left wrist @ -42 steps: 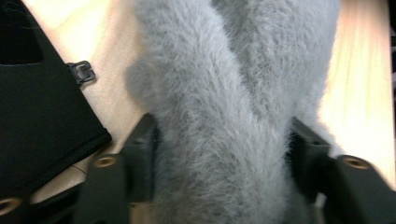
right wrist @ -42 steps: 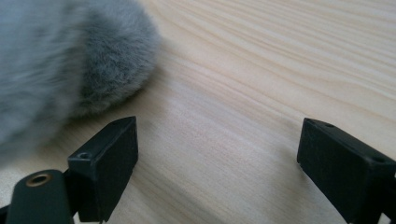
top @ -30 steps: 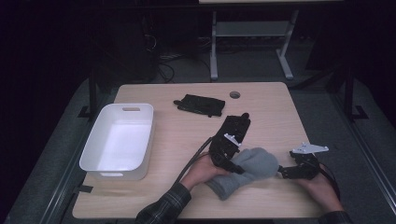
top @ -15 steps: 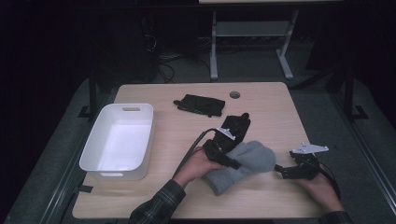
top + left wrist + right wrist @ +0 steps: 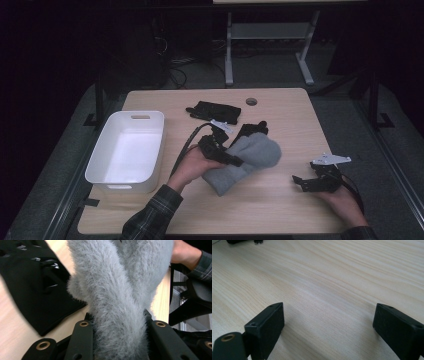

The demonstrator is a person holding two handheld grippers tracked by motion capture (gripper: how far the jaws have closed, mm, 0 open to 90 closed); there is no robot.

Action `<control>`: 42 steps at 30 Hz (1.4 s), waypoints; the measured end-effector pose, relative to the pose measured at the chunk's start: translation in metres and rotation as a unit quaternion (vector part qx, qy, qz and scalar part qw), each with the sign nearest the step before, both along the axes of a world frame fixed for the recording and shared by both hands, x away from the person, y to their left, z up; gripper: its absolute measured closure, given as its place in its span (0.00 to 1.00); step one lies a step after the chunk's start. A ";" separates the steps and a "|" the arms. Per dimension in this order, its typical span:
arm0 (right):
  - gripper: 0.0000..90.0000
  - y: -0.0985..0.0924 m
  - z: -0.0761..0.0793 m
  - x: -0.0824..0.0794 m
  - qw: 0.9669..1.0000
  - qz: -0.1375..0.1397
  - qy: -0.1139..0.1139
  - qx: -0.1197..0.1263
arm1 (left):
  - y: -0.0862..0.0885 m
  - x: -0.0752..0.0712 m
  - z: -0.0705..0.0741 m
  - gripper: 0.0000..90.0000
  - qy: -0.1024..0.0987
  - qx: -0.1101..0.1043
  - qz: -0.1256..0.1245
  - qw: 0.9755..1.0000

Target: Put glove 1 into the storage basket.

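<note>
- The white bin (image 5: 125,150) sits at about nine o'clock on the worktop (image 5: 280,210), with nothing visible inside it — judging by the layout, it is the likely place for the garments.
- The left hand-held gripper (image 5: 220,150), near the centre of the worktop, is clamped on the grey fuzzy garment (image 5: 247,160); in the left gripper view the plush fabric (image 5: 117,302) bulges between the two black jaws, which press it from both sides.
- What has changed: a second ago the grey garment lay lower and closer to the person's edge, toward six o'clock. Now the left hand has carried it up and toward twelve o'clock, so most of the bundle hangs clear of the wood, with only its lower end near the surface.
- That means the pick-up looks secure — the grip holds while the load rises, and the next move is probably a swing toward nine o'clock, over the bin.
- A black garment (image 5: 252,131) lies just behind the grey one, partly hidden by it, and another black piece (image 5: 214,111) lies flat toward twelve o'clock; both appear unmoved.
- The right hand-held gripper (image 5: 312,181) rests at about four o'clock and has not shifted — its jaws stand wide apart over bare wood in the right gripper view, gripping nothing.
- One risk, as I judge it: the drooping tail of the grey garment could catch the bin's rim if it is not lifted higher.
</note>
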State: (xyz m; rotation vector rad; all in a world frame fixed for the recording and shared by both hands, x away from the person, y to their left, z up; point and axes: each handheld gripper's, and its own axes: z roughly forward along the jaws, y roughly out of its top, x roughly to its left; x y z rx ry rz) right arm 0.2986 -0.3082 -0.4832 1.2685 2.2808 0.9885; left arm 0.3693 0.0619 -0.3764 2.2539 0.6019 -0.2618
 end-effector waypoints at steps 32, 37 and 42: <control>0.03 0.001 -0.001 0.001 1.000 -0.001 0.006 -0.005 | 0.172 0.011 0.072 0.74 -0.040 0.012 0.168 0.985; 0.04 0.001 -0.001 0.001 1.000 -0.001 0.007 -0.005 | 0.208 0.010 0.074 0.74 -0.040 0.006 0.208 0.977; 0.04 0.001 -0.001 0.001 1.000 -0.001 0.006 -0.005 | 0.246 0.009 0.069 0.74 -0.033 0.003 0.246 0.969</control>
